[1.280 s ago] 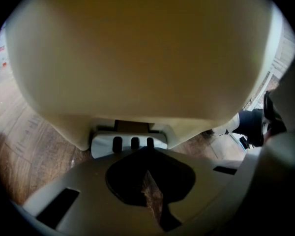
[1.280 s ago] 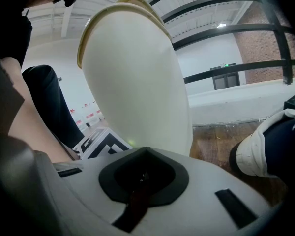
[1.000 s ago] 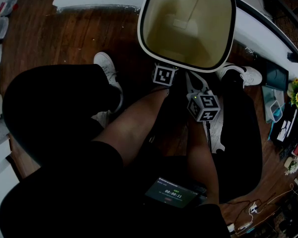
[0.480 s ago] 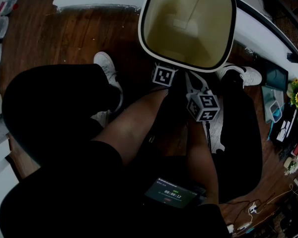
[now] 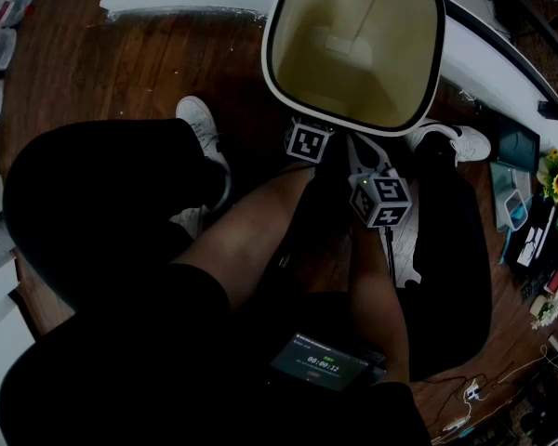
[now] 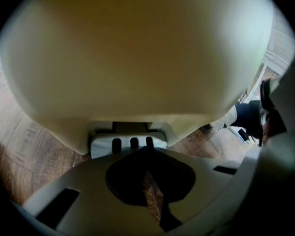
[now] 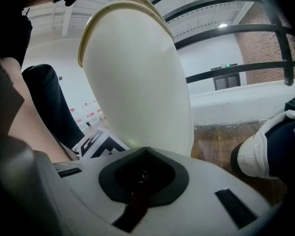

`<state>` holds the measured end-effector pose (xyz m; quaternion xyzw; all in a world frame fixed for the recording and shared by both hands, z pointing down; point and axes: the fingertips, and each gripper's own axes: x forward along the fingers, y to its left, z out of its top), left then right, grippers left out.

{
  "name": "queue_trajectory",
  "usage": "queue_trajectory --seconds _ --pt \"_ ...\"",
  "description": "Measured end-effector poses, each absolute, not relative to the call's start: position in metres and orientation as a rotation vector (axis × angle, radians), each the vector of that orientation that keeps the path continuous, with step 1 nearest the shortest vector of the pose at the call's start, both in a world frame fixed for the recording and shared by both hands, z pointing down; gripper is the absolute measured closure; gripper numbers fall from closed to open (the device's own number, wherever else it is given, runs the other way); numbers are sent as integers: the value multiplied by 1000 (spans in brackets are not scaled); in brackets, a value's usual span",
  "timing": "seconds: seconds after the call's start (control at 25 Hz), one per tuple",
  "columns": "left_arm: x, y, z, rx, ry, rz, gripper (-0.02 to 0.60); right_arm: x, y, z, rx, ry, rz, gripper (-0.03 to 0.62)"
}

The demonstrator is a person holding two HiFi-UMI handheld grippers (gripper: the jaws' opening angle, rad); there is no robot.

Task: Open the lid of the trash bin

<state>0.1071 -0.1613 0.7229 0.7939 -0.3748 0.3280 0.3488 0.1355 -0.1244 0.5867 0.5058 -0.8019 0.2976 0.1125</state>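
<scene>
Left gripper (image 6: pixel 146 150), jaws closed on nothing, noses up to the pedal (image 6: pixel 129 144) at the foot of the trash bin (image 6: pixel 132 58) on the floor (image 5: pixel 149 63), right gripper (image 7: pixel 145 152) closed and empty beside it; slip off that small pedal and the lid could slam down.

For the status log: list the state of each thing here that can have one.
trash bin: upright, open on top, inside showing.
pedal: at the bin's foot; pressed or not, cannot tell.
left tongs: shut, empty, tips at the pedal.
right tongs: shut, empty, facing the bin.
screen: lit.
</scene>
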Motion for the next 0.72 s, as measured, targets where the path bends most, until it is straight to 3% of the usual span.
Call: queue_trajectory --seconds 0.72 --pt "106 -160 720 2113 -947 864 551 130 -122 582 1457 -2374 884 566"
